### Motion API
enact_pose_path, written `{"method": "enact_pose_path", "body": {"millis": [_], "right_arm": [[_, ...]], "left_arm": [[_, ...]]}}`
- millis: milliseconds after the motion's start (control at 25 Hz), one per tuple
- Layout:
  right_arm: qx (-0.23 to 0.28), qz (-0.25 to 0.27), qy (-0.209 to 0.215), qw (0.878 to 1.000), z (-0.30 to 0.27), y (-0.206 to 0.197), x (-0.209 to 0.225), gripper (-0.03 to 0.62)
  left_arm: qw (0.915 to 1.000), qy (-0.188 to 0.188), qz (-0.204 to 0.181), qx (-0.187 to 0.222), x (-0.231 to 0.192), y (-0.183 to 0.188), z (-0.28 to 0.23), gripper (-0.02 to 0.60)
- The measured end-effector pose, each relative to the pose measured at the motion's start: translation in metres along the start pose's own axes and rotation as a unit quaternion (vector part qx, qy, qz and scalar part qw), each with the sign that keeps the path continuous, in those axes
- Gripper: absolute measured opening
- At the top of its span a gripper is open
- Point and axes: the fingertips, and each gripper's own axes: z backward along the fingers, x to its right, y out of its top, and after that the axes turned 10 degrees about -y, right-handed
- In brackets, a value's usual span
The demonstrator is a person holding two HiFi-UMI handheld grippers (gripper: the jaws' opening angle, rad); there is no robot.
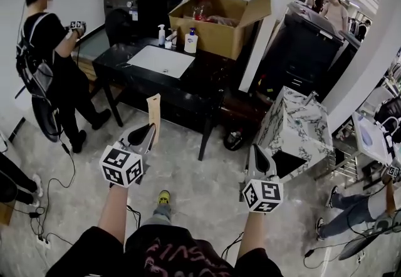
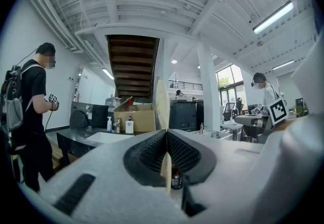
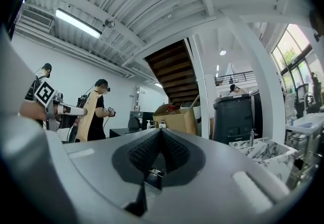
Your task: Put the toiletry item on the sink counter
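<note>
A flat, thin tan toiletry item (image 1: 153, 116) stands upright, with my left gripper (image 1: 148, 133) shut on its lower end. In the left gripper view the item (image 2: 162, 106) shows edge-on, rising from between the closed pads. The right gripper view shows its broad face (image 3: 91, 111). My right gripper (image 1: 260, 155) is shut with nothing in it. Both are held over the floor, well short of the black sink counter (image 1: 207, 75) with its white basin (image 1: 161, 61). On the counter by the tap stand a spray bottle (image 1: 161, 34) and a soap bottle (image 1: 191, 41).
An open cardboard box (image 1: 219, 25) sits on the counter's far right end. A person in black (image 1: 53, 62) stands at the counter's left end. To the right stands a marbled sink unit (image 1: 294, 125). Cables (image 1: 59, 175) trail over the floor at left.
</note>
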Motion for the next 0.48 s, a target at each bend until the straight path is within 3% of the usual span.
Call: {"method": "enact_pose_path", "body": {"millis": [480], "right_arm": [[-0.007,0.02,-0.029,0.999,-0.126,-0.003,-0.018,0.012]], "left_arm": [[0.9994,-0.031,0.012,-0.011,-0.112,0.001,-0.094,0.006]]}}
